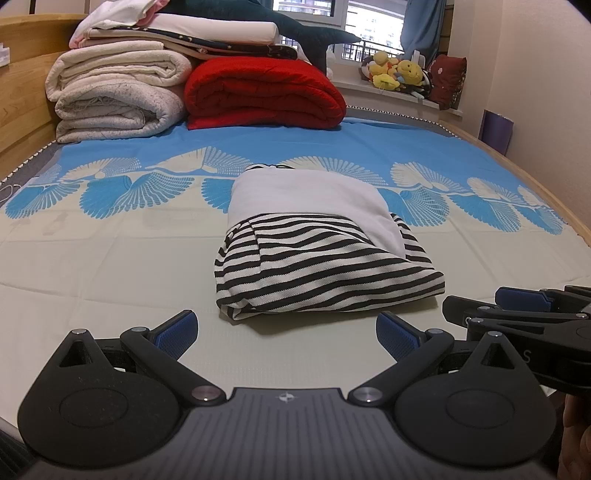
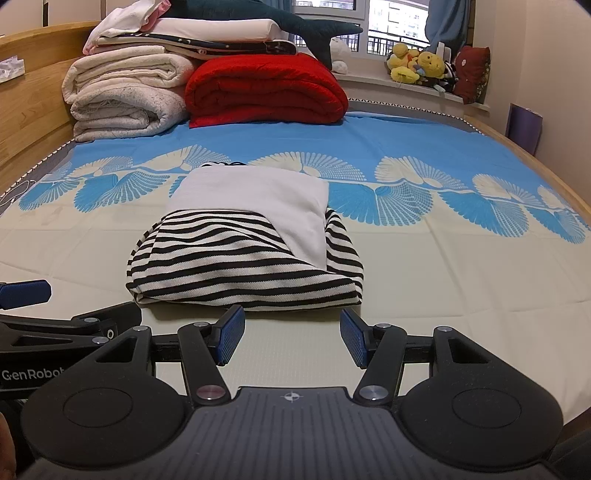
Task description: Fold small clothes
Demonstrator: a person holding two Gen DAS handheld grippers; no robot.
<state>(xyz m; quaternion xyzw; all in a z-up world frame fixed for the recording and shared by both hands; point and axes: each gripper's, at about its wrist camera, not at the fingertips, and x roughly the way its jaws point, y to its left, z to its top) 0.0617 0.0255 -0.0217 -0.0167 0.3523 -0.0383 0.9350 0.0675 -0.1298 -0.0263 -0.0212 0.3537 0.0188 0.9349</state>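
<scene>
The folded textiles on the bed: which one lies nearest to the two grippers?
The striped garment, black and white with a plain white panel on top, lies alone just ahead of both open grippers. The red quilt and the cream blankets are stacked far behind it at the headboard.

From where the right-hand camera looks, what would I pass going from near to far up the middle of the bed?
Open right gripper with blue pads → folded black-and-white striped garment with a white panel → blue fan-patterned band of the bedsheet → rolled red quilt → dark plush shark lying on the stacked bedding.
</scene>
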